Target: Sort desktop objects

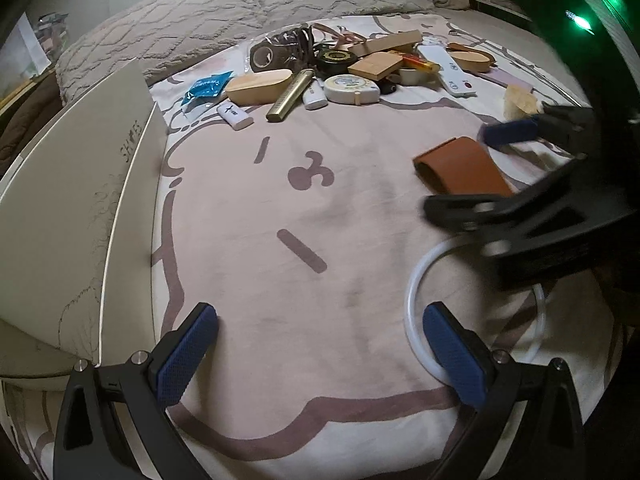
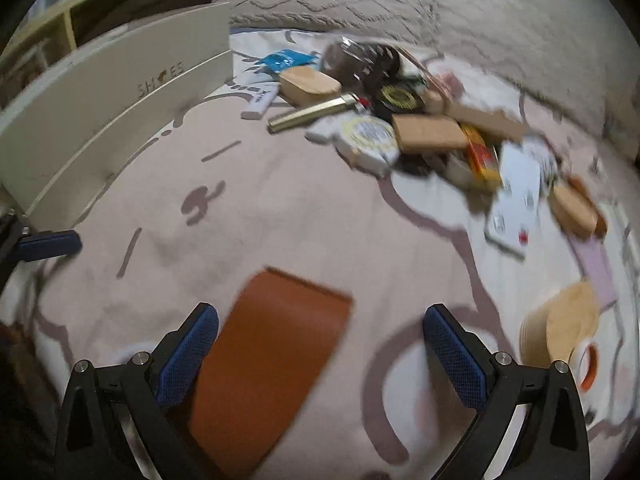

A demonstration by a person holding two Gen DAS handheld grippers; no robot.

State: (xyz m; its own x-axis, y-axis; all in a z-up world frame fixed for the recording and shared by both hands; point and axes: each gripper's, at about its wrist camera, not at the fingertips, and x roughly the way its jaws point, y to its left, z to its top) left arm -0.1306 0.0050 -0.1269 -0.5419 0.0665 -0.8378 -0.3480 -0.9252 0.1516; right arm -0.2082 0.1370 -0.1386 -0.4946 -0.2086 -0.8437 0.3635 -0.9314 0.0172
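**Brown case under the right gripper**

The brown leather case (image 2: 268,356) lies on the bed, long axis running near-to-far, beside the right hand-held gripper (image 2: 320,356), jaws wide and empty. The left hand-held gripper (image 1: 320,356), also wide, is farther away.

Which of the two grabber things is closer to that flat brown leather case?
The right gripper: the brown leather case lies just ahead of its open fingers. The left gripper sits farther back, with bare blanket between it and the case.
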